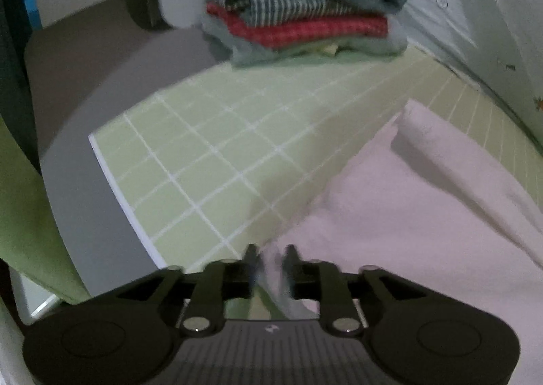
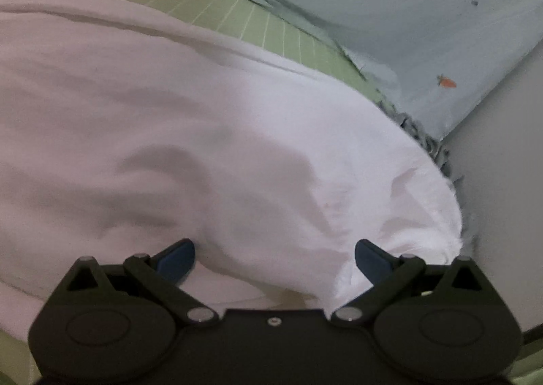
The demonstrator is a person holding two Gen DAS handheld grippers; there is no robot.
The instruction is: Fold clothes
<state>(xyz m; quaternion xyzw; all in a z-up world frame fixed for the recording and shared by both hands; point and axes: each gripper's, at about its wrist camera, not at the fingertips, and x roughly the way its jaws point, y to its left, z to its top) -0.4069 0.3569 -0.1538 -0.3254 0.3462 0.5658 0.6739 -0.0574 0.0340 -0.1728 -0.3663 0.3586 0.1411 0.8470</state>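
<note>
A pale pink-white garment point(image 1: 407, 215) lies spread on the green gridded mat point(image 1: 210, 147). It fills most of the right wrist view point(image 2: 203, 113). My left gripper point(image 1: 270, 256) is at the garment's near left corner. Its fingers stand a little apart, with a blurred edge of the cloth between them and no clear squeeze on it. My right gripper point(image 2: 275, 254) hovers low over the garment's right end. It is wide open, and its blue pads point(image 2: 178, 257) straddle a raised hump of the cloth.
A stack of folded clothes point(image 1: 298, 8) in grey, striped, red and green sits at the mat's far end. A pale blue sheet point(image 2: 407, 11) runs along the mat's far side. Grey table surface point(image 1: 85, 96) lies left of the mat, with green cloth point(image 1: 27, 215) at the left edge.
</note>
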